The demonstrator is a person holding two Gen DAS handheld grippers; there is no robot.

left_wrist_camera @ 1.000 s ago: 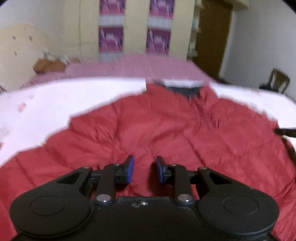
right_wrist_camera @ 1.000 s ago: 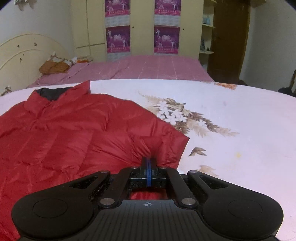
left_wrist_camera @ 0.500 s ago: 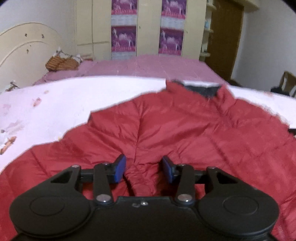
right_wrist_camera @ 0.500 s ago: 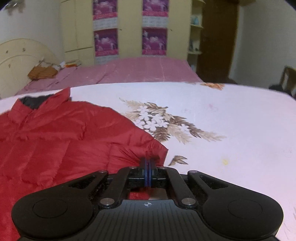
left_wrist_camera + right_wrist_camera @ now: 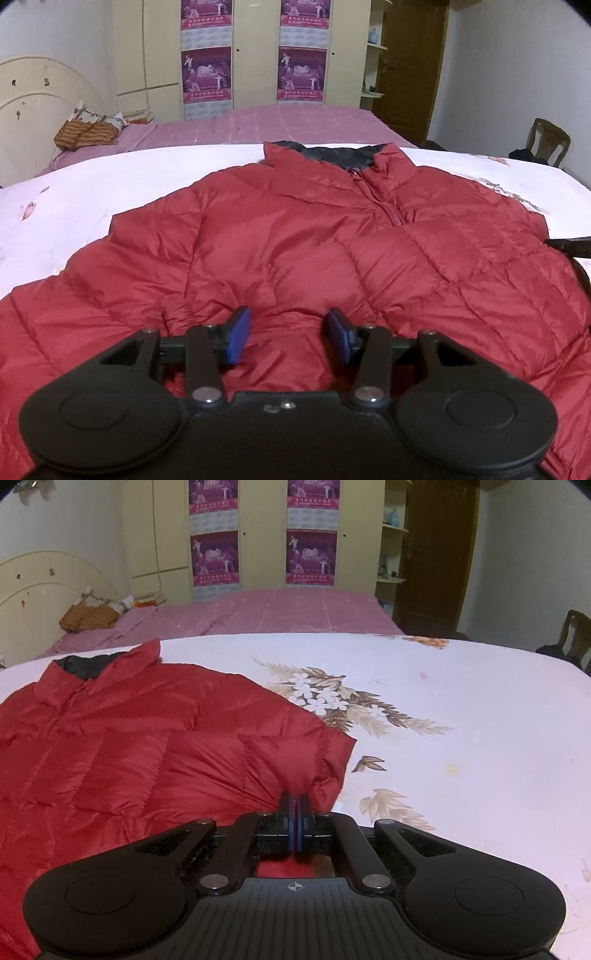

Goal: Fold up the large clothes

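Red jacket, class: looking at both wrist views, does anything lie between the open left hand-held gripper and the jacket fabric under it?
Nothing visible does. The left hand-held gripper has just been opening, with only puffy fabric of the red jacket between its blue pads. The right hand-held gripper is pinched shut on the jacket's edge.

Right gripper [image 5: 295, 812] low in frame, blue pads pressed together, pinching a puckered fold of red puffer jacket [image 5: 147, 746]; jacket spread flat on white floral bedsheet [image 5: 461, 716], dark-lined collar far left; beyond, pink bed [image 5: 280, 613], cream wardrobe [image 5: 258, 535] with purple posters.
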